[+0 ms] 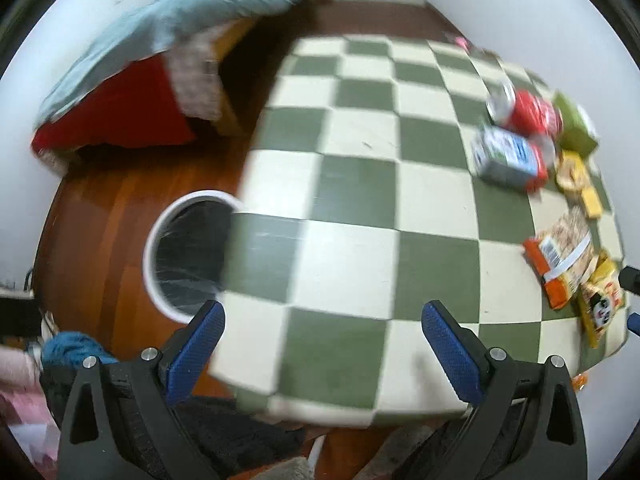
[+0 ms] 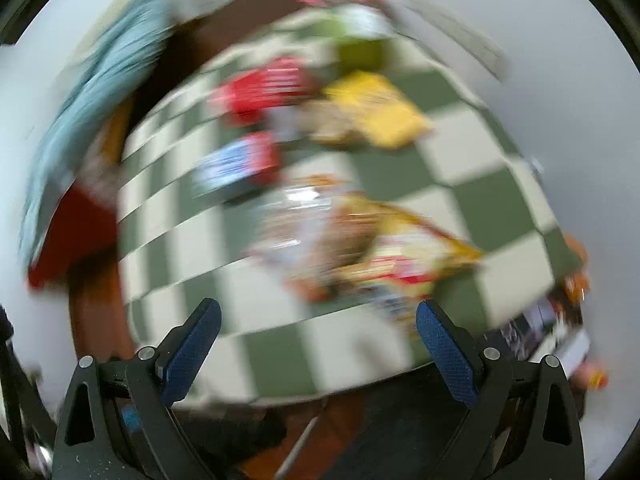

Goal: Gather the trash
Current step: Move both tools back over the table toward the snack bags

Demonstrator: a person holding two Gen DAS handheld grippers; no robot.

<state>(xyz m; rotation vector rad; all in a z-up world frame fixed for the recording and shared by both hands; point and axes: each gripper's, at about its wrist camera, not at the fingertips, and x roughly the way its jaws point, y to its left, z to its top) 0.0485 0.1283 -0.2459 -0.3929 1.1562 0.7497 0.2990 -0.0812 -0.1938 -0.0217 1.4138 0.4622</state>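
Observation:
Trash lies along the right side of a green-and-cream checkered table (image 1: pixel 352 184): a red can (image 1: pixel 528 110), a blue-and-red can (image 1: pixel 508 158), a green packet (image 1: pixel 574 122), an orange snack wrapper (image 1: pixel 560 264) and a yellow wrapper (image 1: pixel 600 300). A white-rimmed bin (image 1: pixel 188 252) with a dark liner stands on the floor left of the table. My left gripper (image 1: pixel 322 340) is open over the table's near edge, holding nothing. In the blurred right wrist view, my right gripper (image 2: pixel 318 338) is open just short of a crumpled wrapper pile (image 2: pixel 372 252), with the red can (image 2: pixel 264 88), blue-and-red can (image 2: pixel 240 166) and yellow packet (image 2: pixel 376 108) beyond.
A bed with a light blue blanket (image 1: pixel 192 20) and red cover (image 1: pixel 120 112) stands at the far left. The wooden floor (image 1: pixel 96 240) shows around the bin. Clothes and a blue cloth (image 1: pixel 72 348) lie at the lower left. White walls close in on both sides.

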